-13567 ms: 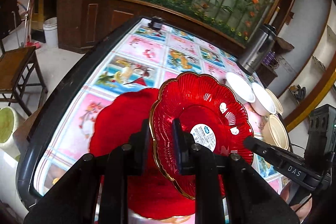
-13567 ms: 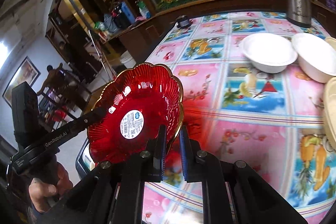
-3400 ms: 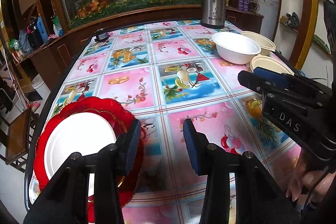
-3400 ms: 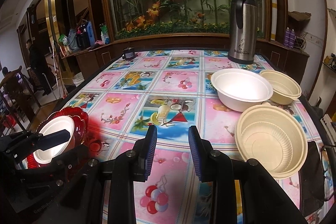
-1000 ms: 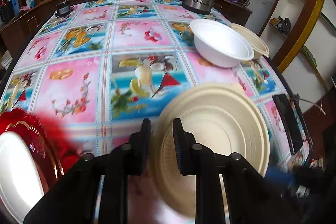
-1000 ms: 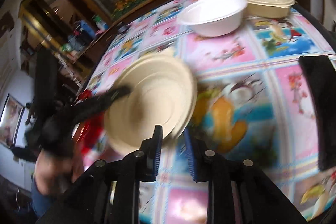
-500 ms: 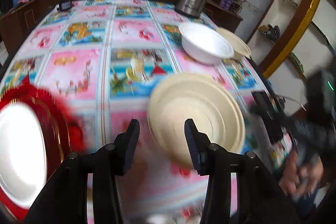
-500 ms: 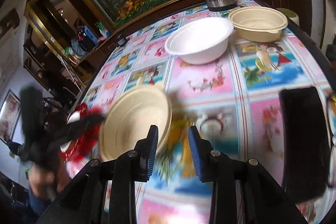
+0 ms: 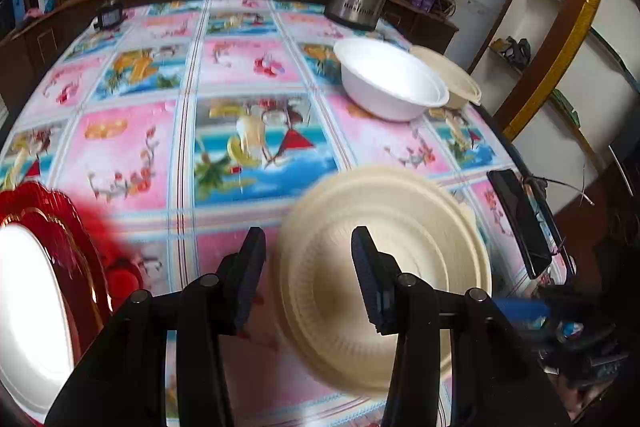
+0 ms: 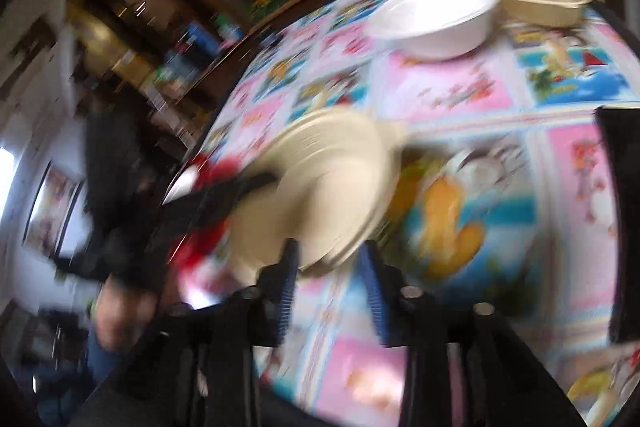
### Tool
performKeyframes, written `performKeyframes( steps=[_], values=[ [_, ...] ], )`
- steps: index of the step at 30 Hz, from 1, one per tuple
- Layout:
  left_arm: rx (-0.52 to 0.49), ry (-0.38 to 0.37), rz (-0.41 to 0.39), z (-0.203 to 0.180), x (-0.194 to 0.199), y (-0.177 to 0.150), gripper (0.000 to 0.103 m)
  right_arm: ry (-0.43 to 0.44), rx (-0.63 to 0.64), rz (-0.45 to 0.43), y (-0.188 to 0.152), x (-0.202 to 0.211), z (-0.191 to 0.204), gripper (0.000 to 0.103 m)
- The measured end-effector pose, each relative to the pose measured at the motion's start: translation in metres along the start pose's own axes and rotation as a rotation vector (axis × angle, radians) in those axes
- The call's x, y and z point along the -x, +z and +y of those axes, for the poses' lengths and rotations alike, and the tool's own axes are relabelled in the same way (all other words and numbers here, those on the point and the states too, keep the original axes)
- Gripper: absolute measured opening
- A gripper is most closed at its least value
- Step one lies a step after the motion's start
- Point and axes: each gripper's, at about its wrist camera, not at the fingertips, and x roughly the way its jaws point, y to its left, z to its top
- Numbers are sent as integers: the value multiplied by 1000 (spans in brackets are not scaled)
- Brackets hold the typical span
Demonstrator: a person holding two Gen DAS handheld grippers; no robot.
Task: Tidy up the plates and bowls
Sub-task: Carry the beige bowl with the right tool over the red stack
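Cream bowl [image 9: 384,279]: upside down near table [image 9: 132,155] front edge, likely for stacking. Left gripper [image 9: 308,267] and right gripper [image 10: 330,267]: fingers spread, released. White bowl [image 9: 390,83] and another cream bowl [image 9: 456,79]: far right corner.

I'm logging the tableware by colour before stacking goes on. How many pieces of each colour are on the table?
Red plates: at least 1; stack blurred, count unclear
White: 2, a plate on the red, a bowl
Cream bowls: 2, near, far
Total: at least 5
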Motion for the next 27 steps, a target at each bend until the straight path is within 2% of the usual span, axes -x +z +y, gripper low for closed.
performKeyframes(
  steps=[5,9,11,14,16,17,20,21,27],
  values=[
    [4,8,-14,6,14,-8,43,-121,-32,-109,13,24,-21,40],
    [24,-12,14,11,18,-19,43,-107,-101,-98,21,13,-46,40],
    [33,-31,28,10,17,-23,43,-71,-133,-92,22,5,-53,40],
    [20,-43,32,6,14,-26,43,-48,-143,-103,23,5,-52,40],
    [11,-24,38,4,10,-27,43,-46,-132,-117,23,6,-47,40],
    [3,-15,43,2,6,-27,38,-51,-122,-119,24,5,-45,39],
    [-19,0,44,-2,0,-30,19,-61,-115,-94,23,-4,-40,29],
    [-20,-1,44,-3,0,-32,19,-65,-118,-87,21,-6,-40,14],
    [-68,39,-24,-11,15,-30,19,-52,-147,-134,16,6,-33,14]
  ],
)
